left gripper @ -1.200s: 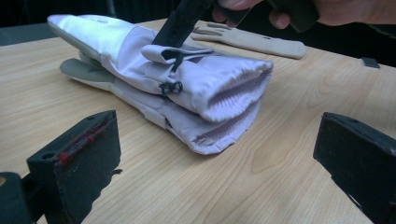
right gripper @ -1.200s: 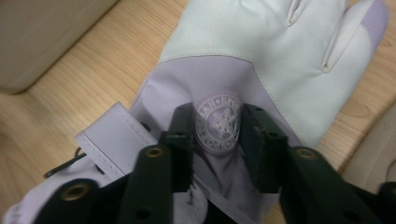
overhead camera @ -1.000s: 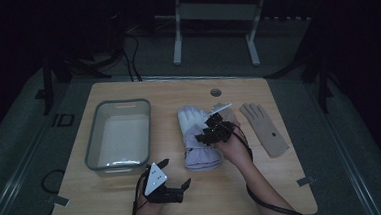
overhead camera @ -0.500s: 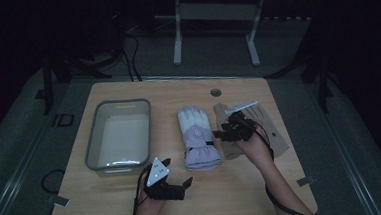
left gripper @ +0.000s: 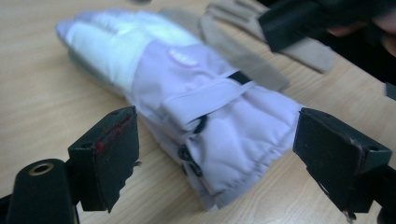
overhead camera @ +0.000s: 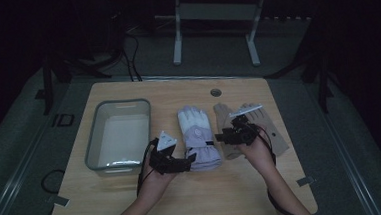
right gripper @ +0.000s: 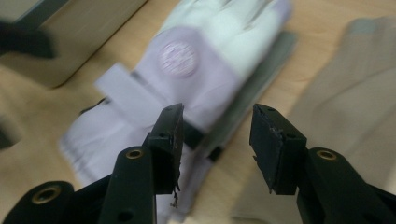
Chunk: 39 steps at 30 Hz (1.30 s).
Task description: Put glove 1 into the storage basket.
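A dark room is seen around a pale wooden table [overhead camera: 134,201]. At its left a grey bin [overhead camera: 119,137] is set. Just right of the bin, the left gripper [overhead camera: 184,163] is held at the cuff of the lilac glove [overhead camera: 198,137], which lies flat at the table's middle; in the left gripper view its jaws stand wide apart on either side of the cuff, having just been closing, and no pad is seen pressing on it. Right of that glove a tan glove [overhead camera: 272,130] is laid. Over it the right gripper [overhead camera: 222,137] is held, its jaws apart and having just been closing, with nothing clamped between them.
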{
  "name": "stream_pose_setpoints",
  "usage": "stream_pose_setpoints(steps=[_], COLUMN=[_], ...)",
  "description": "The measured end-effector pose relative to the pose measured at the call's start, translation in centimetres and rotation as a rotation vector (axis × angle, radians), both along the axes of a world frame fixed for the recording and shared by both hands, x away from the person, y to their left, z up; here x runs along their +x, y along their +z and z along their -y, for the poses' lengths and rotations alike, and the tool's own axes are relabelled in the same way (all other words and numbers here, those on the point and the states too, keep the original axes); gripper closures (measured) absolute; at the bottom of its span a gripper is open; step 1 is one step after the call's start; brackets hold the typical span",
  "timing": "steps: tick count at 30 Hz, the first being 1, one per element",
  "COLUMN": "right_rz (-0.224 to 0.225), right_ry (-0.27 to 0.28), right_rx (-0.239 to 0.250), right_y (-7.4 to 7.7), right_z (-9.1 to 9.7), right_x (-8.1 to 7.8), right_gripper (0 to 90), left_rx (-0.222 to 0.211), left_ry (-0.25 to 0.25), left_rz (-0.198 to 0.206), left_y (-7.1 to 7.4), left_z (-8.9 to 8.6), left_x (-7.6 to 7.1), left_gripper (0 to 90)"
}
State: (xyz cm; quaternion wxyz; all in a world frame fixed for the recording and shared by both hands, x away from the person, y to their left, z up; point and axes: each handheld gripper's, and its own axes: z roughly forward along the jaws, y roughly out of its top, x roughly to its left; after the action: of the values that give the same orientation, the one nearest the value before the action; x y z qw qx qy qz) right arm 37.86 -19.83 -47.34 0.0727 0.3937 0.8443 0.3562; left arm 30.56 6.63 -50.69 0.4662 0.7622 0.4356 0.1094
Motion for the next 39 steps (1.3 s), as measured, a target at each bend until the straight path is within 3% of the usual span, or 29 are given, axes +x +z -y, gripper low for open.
stream_pose_setpoints(steps=[2, 7, 10, 14, 19, 22, 25, 30, 34, 39], right_rz=[-0.008, -0.037, -0.048, -0.083, -0.198, -0.273, -0.328, -0.345, -0.312, -0.278], right_ry=[0.025, 0.015, 0.008, -0.002, -0.026, -0.049, -0.025, 0.002, 0.003, -0.005], right_rx=[0.005, 0.039, 0.045, 0.006, -0.029, -0.01, 0.028, 0.024, 0.02, 0.029], right_y=[-0.5, -1.2, -1.5, -2.7, -5.1, -6.0, -6.6, -6.5, -6.2, -5.6], right_z=[-0.3, -0.8, -1.4, -2.1, -2.0, -1.8, -1.7, -2.1, -2.3, -2.1], right_x=[-0.1, 1.4, 2.5, 3.5, 4.5, 5.0, 5.4, 5.3, 4.9, 4.3], right_gripper=[52.8, 51.5, 50.4, 47.9, 46.1, 46.3, 56.5, 68.7, 75.2, 78.8], left_rx=[-0.007, 0.024, 0.032, 0.039, 0.038, 0.036, 0.024, -0.015, 0.002, 0.003], left_ry=[0.018, 0.016, 0.02, 0.025, 0.013, -0.001, -0.05, -0.102, -0.107, -0.121], left_rz=[-0.035, -0.135, -0.158, -0.193, -0.224, -0.234, -0.252, -0.28, -0.256, -0.271], left_y=[-0.4, -2.0, -2.7, -3.7, -5.0, -5.4, -5.6, -5.9, -5.6, -5.0], left_z=[0.1, 0.7, 0.9, 1.0, 1.4, 1.6, 1.8, 1.8, 1.9, 1.9], left_x=[0.3, 1.1, 1.3, 1.8, 1.9, 1.9, 2.0, 2.0, 1.6, 1.7], left_gripper=[21.0, 21.0, 21.0, 21.0, 21.0, 22.7, 31.1, 50.8, 66.2, 71.2])
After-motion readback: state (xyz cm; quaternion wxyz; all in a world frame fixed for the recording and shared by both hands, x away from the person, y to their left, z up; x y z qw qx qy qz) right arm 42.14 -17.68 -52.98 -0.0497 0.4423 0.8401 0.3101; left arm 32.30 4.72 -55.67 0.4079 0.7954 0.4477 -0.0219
